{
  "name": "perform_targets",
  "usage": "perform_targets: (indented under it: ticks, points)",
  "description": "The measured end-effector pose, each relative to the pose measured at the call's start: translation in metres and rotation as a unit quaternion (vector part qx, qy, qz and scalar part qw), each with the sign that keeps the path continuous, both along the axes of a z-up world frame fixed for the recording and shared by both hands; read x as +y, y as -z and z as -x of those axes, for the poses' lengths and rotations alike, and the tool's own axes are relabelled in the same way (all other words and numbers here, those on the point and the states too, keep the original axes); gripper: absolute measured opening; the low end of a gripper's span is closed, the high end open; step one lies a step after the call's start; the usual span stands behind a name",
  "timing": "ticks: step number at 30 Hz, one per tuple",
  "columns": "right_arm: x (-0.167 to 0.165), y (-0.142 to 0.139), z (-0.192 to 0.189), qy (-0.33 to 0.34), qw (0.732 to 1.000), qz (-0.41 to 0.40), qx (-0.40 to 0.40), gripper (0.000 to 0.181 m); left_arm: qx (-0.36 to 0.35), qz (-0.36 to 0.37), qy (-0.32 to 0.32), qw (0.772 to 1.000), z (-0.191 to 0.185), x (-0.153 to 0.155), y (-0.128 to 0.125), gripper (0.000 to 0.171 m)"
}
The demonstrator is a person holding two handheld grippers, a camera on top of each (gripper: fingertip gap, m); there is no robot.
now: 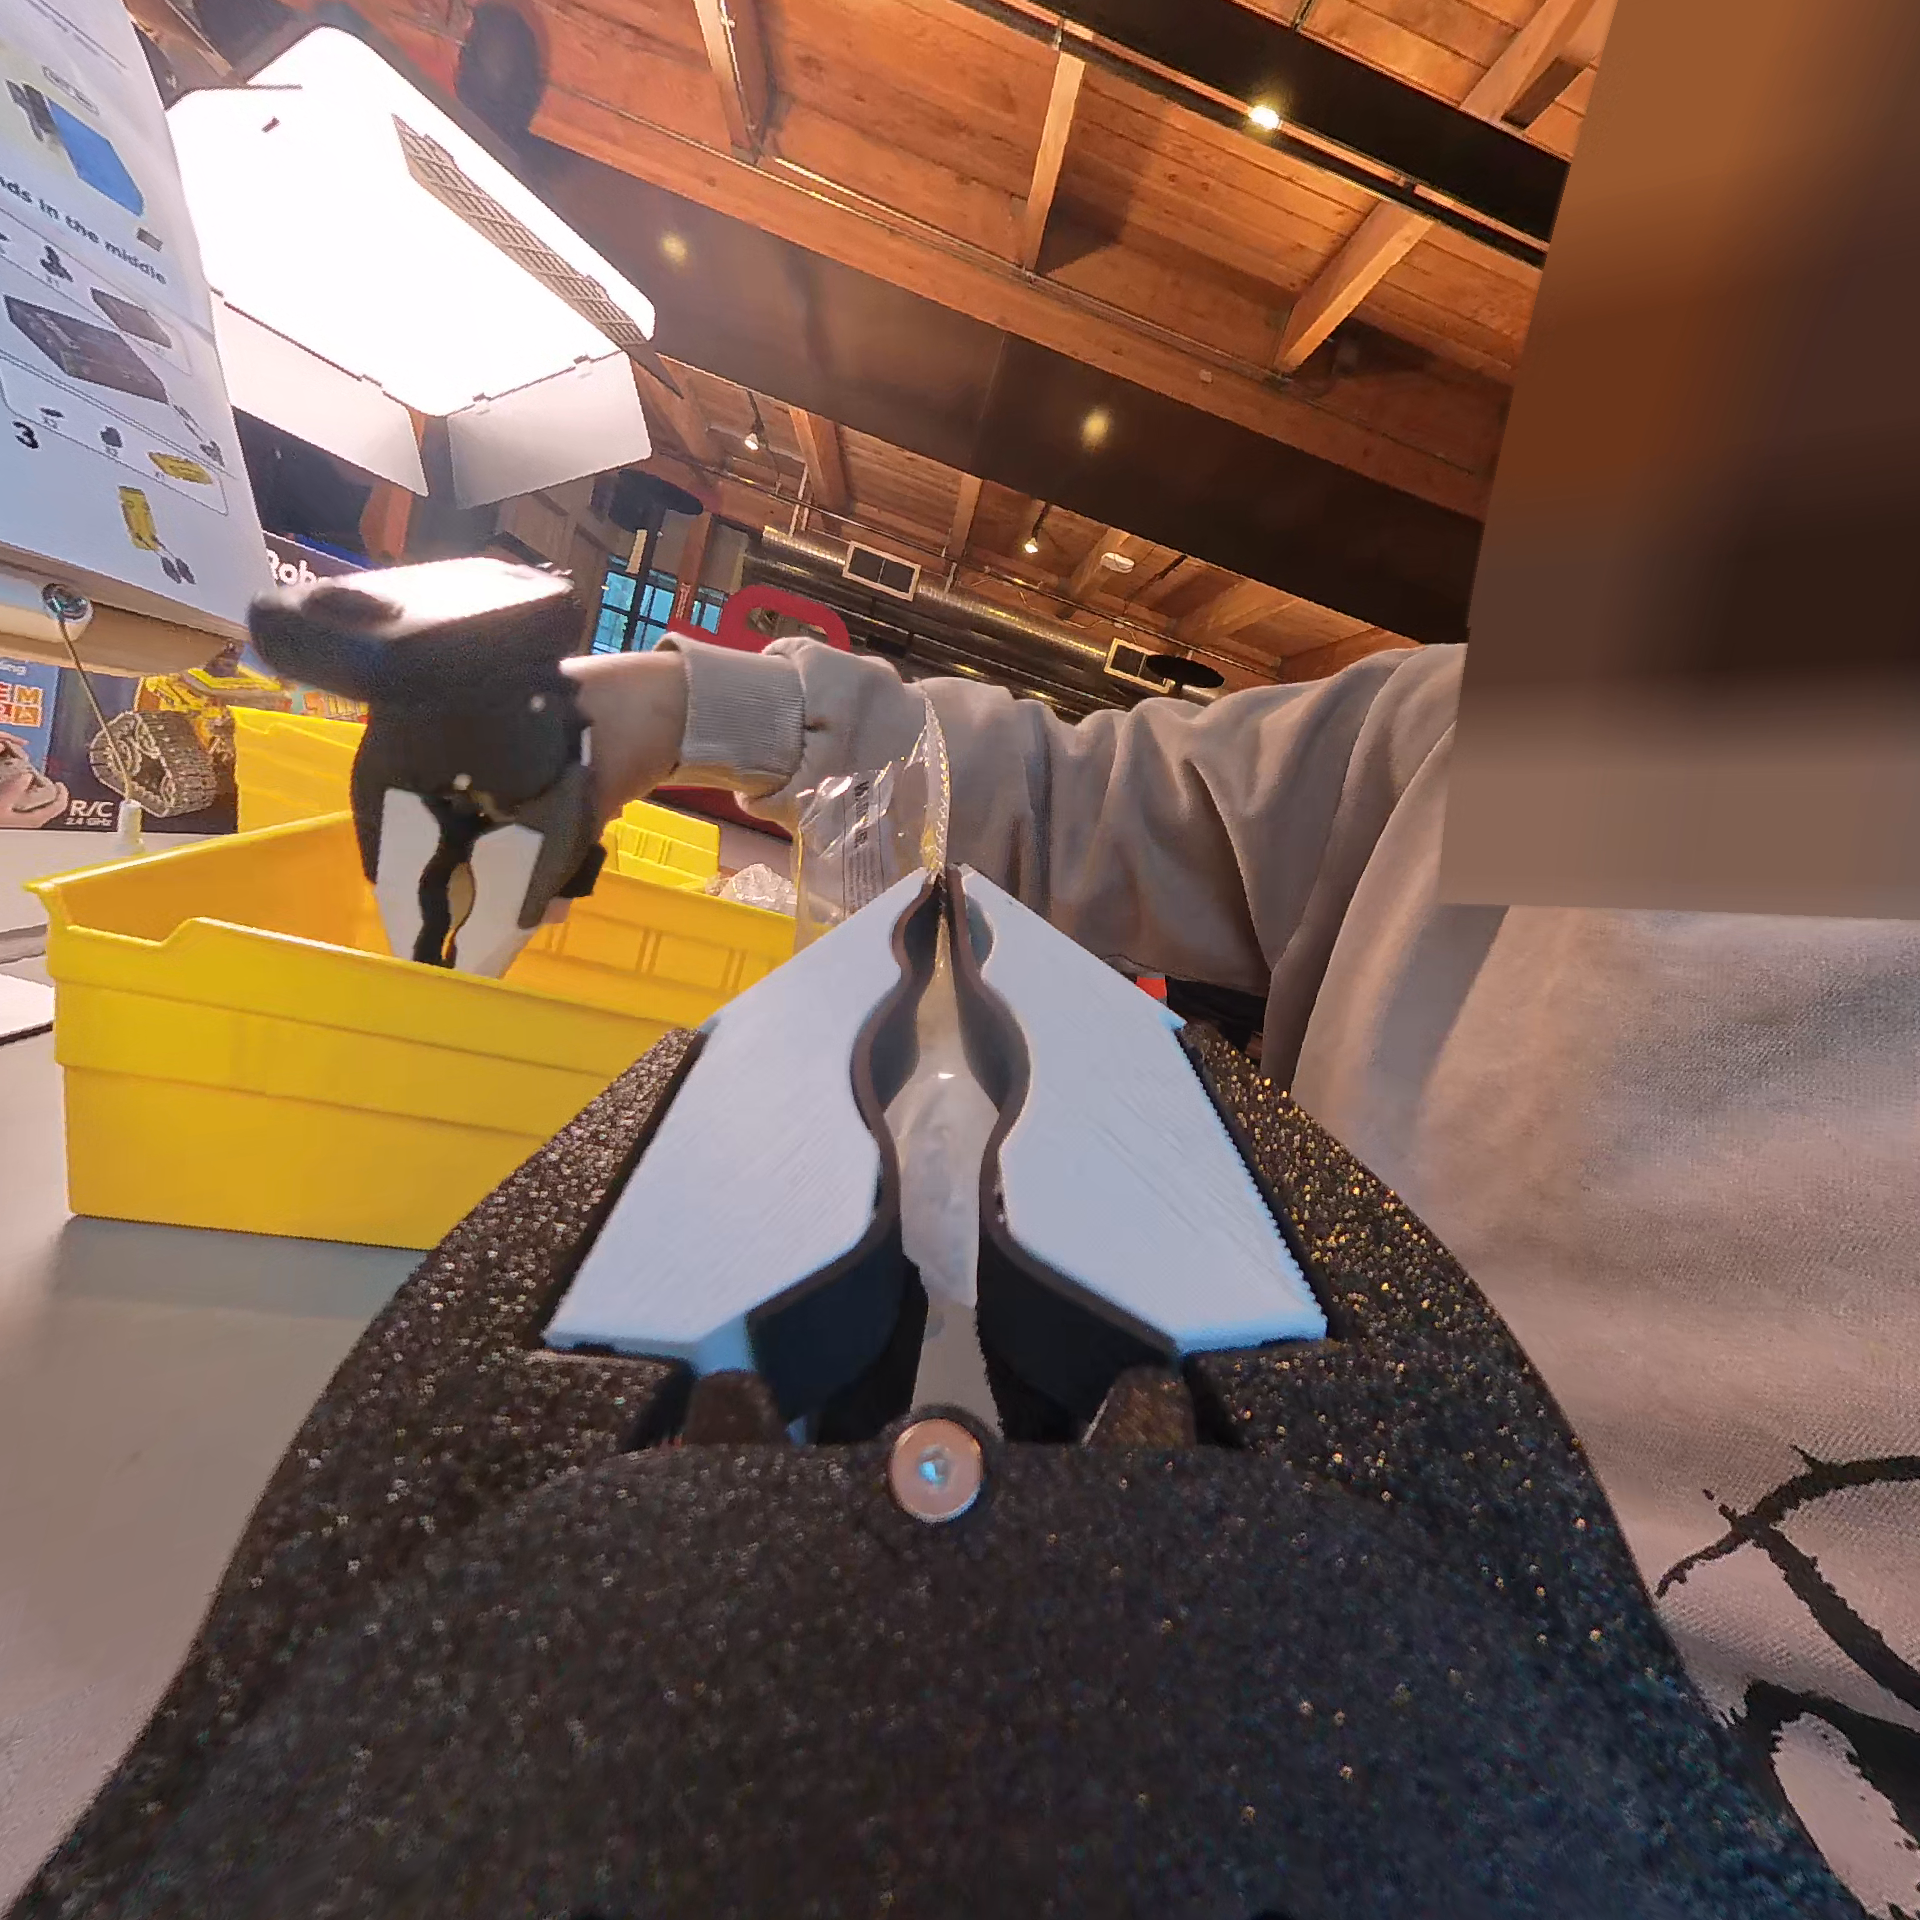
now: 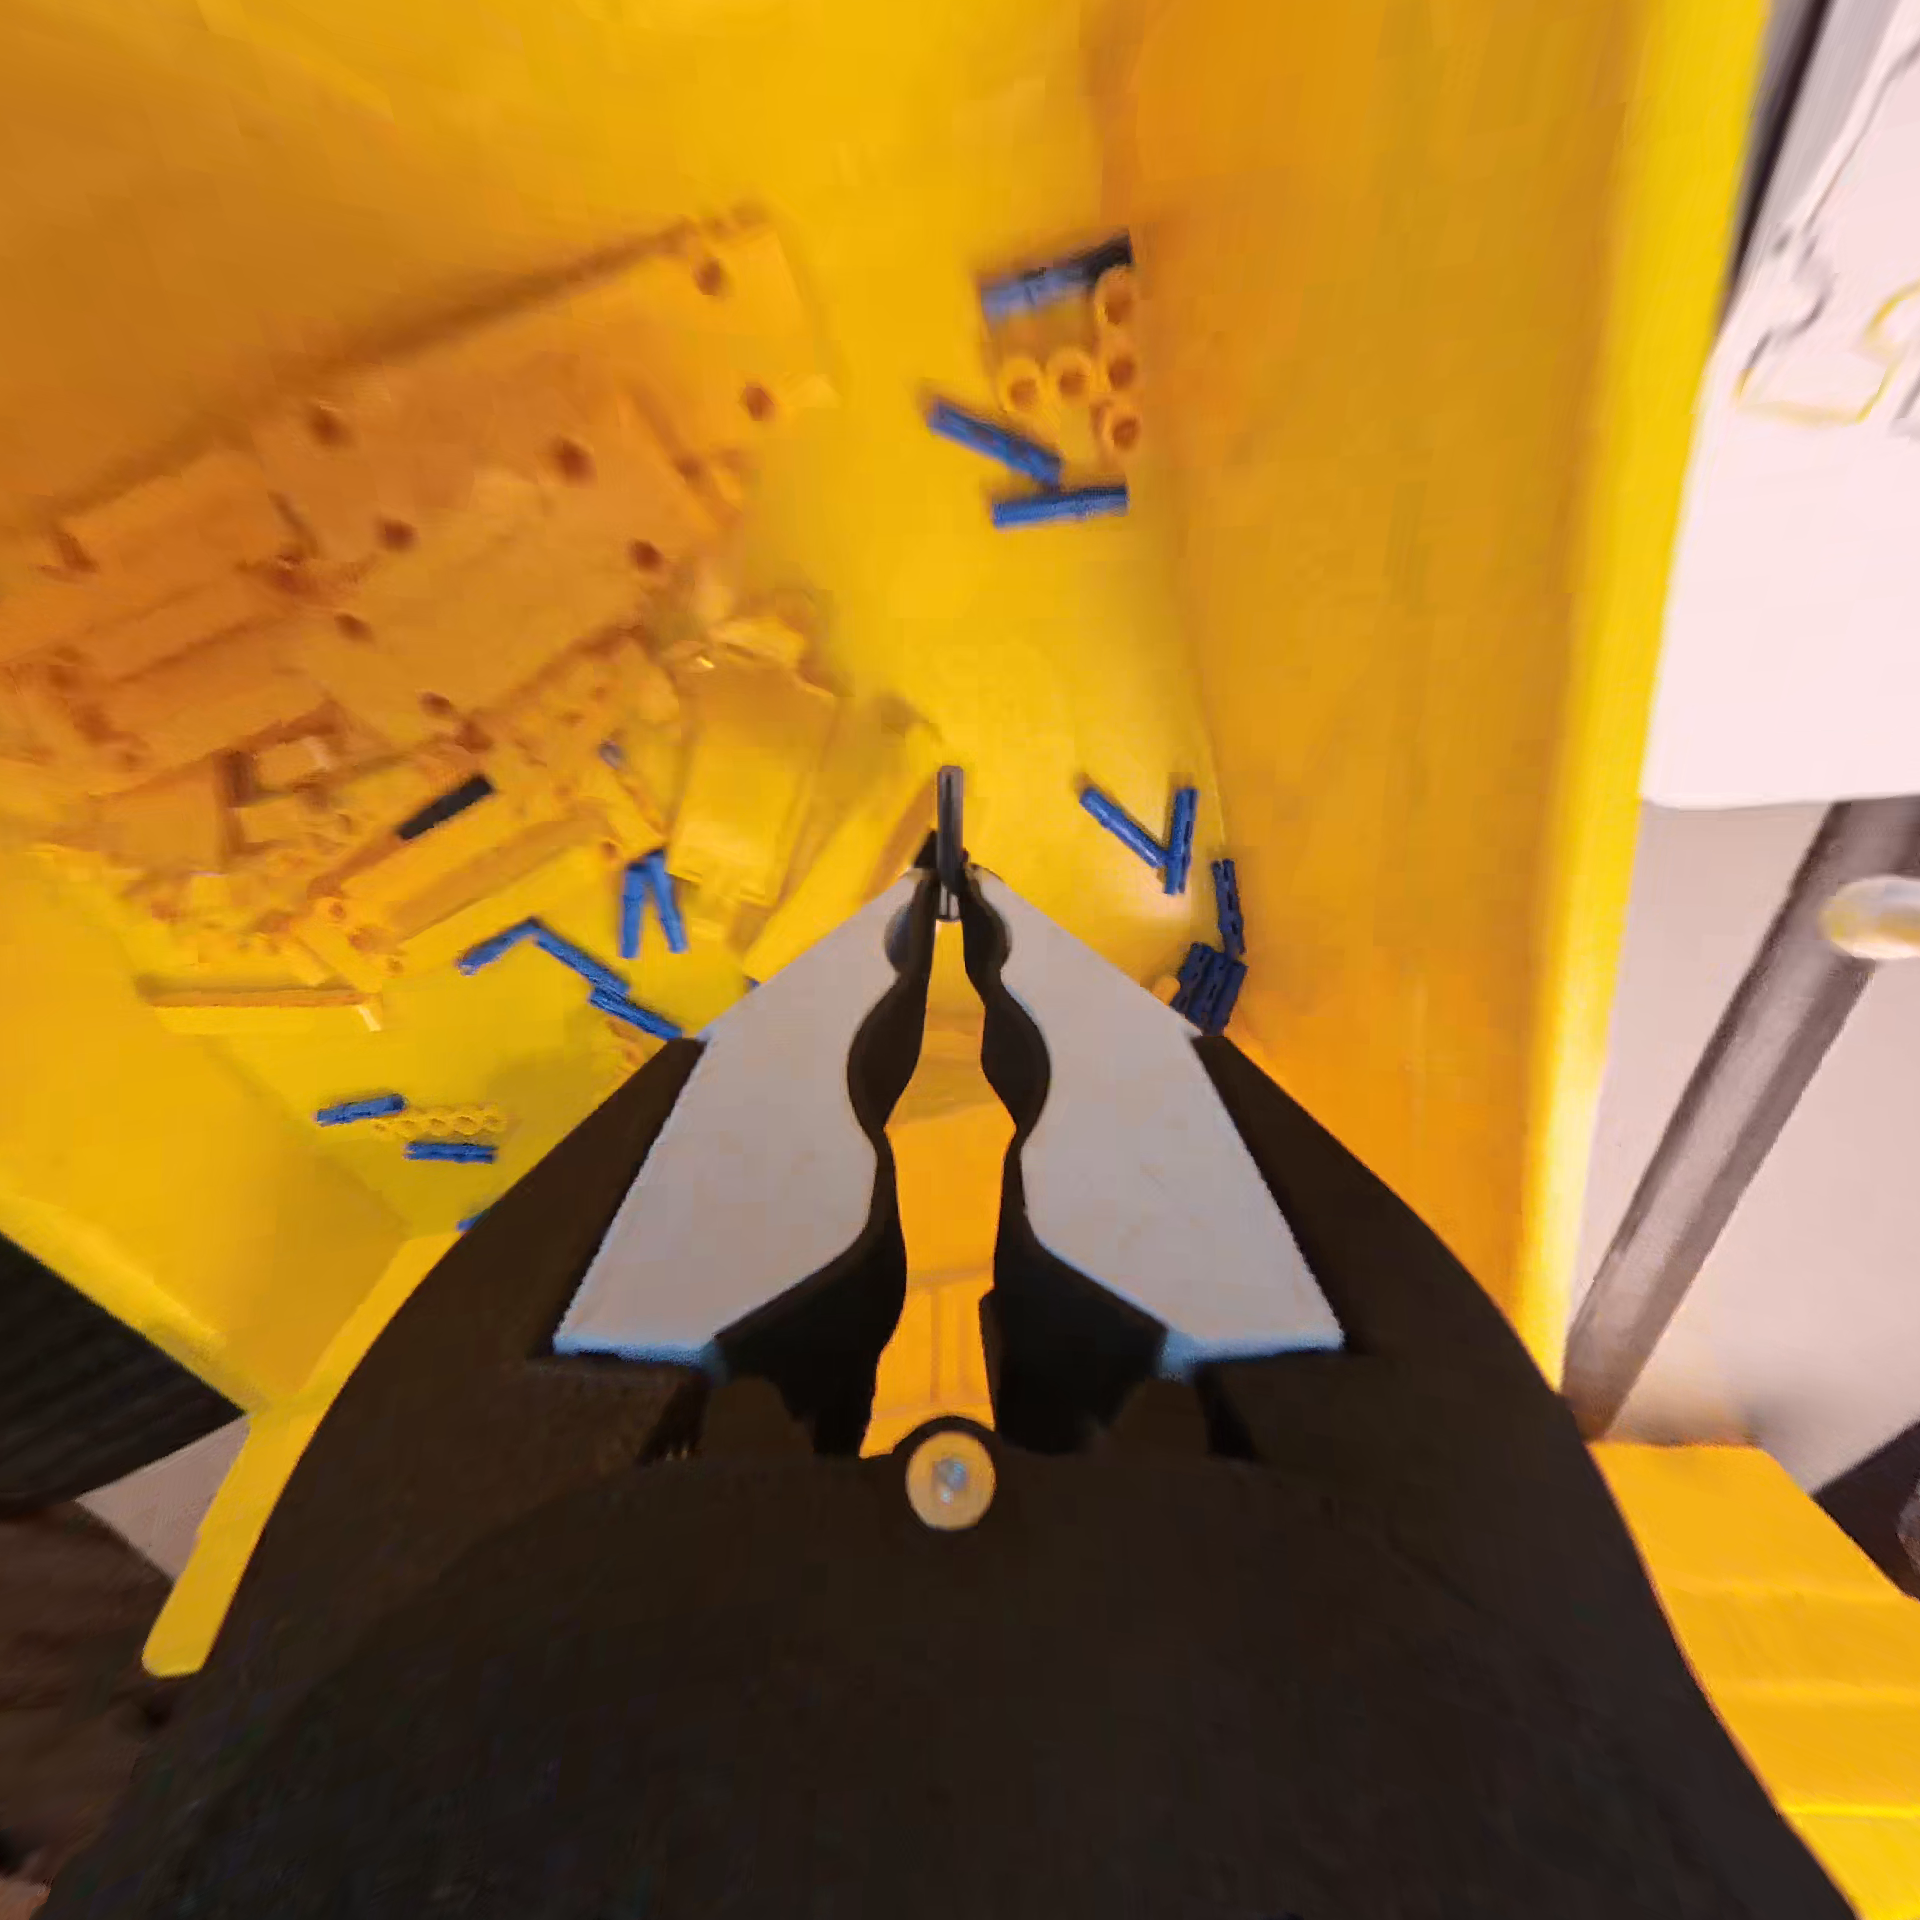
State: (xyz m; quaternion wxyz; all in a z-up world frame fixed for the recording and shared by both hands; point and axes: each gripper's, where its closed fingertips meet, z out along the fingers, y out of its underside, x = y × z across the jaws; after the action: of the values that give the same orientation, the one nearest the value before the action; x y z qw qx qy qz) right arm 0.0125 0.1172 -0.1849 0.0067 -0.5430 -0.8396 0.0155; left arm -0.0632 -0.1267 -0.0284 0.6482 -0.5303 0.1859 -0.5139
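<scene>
My left gripper (image 1: 943, 883) is shut on a clear plastic bag (image 1: 878, 831), pinched at its tips and held up in the air, tilted toward the ceiling. My right gripper (image 2: 948, 883) is shut on a small dark pin (image 2: 948, 821) and hangs inside a yellow bin (image 2: 1351, 520). Below it lie a heap of yellow building pieces (image 2: 416, 644) and scattered blue pins (image 2: 1138, 831). In the left wrist view the right gripper (image 1: 457, 914) points down into the yellow bin (image 1: 312, 1091), held by a hand in a grey sleeve (image 1: 1039, 810).
A second yellow bin (image 1: 665, 842) stands behind the first on the grey table (image 1: 156, 1403). An instruction sheet (image 1: 94, 312) on a stand and a bright light panel (image 1: 395, 249) are at the left. A toy box (image 1: 114, 748) stands at the back. One gripper's finger ends stand about 30 cm off the other's.
</scene>
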Motion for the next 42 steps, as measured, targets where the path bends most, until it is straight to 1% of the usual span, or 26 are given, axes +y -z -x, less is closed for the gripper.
perform_targets:
  ticks: [1,3,5,6,7,9,12,14,16,18,20,22,23,25,26,28,29,31,32,34,36,37,39,42]
  points:
    - [-0.016,-0.017,0.01,-0.014,0.999,0.017,0.043,0.003,0.0,0.0,0.0,1.0,0.0,0.0,0.0,0.0]
    - [-0.058,-0.062,0.028,-0.041,0.988,0.065,0.133,0.003,-0.002,0.002,0.0,1.0,0.0,0.001,0.002,0.0]
    - [-0.111,-0.108,0.039,-0.075,0.965,0.133,0.212,0.003,-0.006,0.004,0.001,1.0,0.001,0.002,0.002,0.0]
    - [-0.135,-0.126,0.04,-0.094,0.953,0.157,0.241,0.003,-0.007,0.004,0.001,1.0,0.001,0.002,0.002,0.0]
    - [-0.156,-0.139,0.04,-0.113,0.943,0.176,0.259,0.003,-0.007,0.003,0.001,1.0,0.0,0.002,0.002,0.0]
    - [-0.188,-0.15,0.039,-0.14,0.93,0.194,0.28,0.003,-0.008,0.0,0.002,1.0,-0.001,0.001,0.001,0.0]
    - [-0.201,-0.142,0.047,-0.146,0.927,0.165,0.305,0.005,-0.015,-0.006,0.009,1.0,-0.003,-0.002,-0.002,0.0]
    - [-0.206,-0.143,0.049,-0.138,0.917,0.176,0.329,0.013,-0.019,-0.009,0.009,1.0,-0.003,-0.003,-0.004,0.0]
    - [-0.204,-0.156,0.045,-0.122,0.899,0.202,0.368,0.018,-0.025,-0.014,0.008,1.0,-0.002,-0.005,-0.007,0.0]
    - [-0.202,-0.164,0.031,-0.121,0.881,0.234,0.393,0.02,-0.036,-0.02,0.01,0.999,0.0,-0.007,-0.011,0.0]
    - [-0.195,-0.157,0.021,-0.125,0.872,0.218,0.42,0.025,-0.052,-0.026,0.018,0.998,0.001,-0.01,-0.015,0.0]
    - [-0.195,-0.141,0.015,-0.126,0.869,0.213,0.428,0.029,-0.069,-0.028,0.027,0.997,0.001,-0.011,-0.017,0.0]
    - [-0.199,-0.136,0.014,-0.122,0.864,0.225,0.434,0.029,-0.076,-0.029,0.03,0.996,0.001,-0.011,-0.018,0.0]
    - [-0.208,-0.131,0.016,-0.111,0.851,0.243,0.452,0.019,-0.096,-0.034,0.041,0.994,0.002,-0.013,-0.02,0.0]
    - [-0.207,-0.129,0.018,-0.108,0.846,0.236,0.466,0.003,-0.108,-0.034,0.045,0.993,0.003,-0.014,-0.021,0.0]
    - [-0.211,-0.133,0.014,-0.117,0.832,0.242,0.486,0.0,-0.119,-0.028,0.046,0.991,0.005,-0.012,-0.021,0.0]
    - [-0.212,-0.136,0.011,-0.119,0.827,0.249,0.491,0.0,-0.112,-0.02,0.038,0.993,0.005,-0.008,-0.017,0.0]
    - [-0.206,-0.142,0.006,-0.111,0.823,0.242,0.502,0.0,-0.07,-0.004,0.019,0.997,0.002,-0.001,-0.007,0.0]
    - [-0.202,-0.142,0.003,-0.107,0.827,0.239,0.498,0.0,-0.035,0.003,0.01,0.999,-0.002,0.002,0.001,0.001]
    - [-0.189,-0.137,-0.002,-0.091,0.842,0.216,0.486,0.0,0.058,0.025,-0.004,0.998,-0.012,0.009,0.023,0.004]
    - [-0.18,-0.122,-0.003,-0.08,0.861,0.194,0.464,0.0,0.148,0.049,-0.021,0.988,-0.018,0.016,0.049,0.005]
    - [-0.179,-0.117,-0.001,-0.075,0.863,0.195,0.461,0.0,0.177,0.058,-0.023,0.982,-0.021,0.018,0.059,0.006]
    - [-0.183,-0.109,0.0,-0.068,0.867,0.208,0.447,0.0,0.212,0.074,-0.024,0.974,-0.024,0.02,0.071,0.007]
    - [-0.183,-0.096,0.003,-0.072,0.88,0.18,0.434,0.0,0.28,0.085,-0.039,0.955,-0.021,0.021,0.088,0.007]
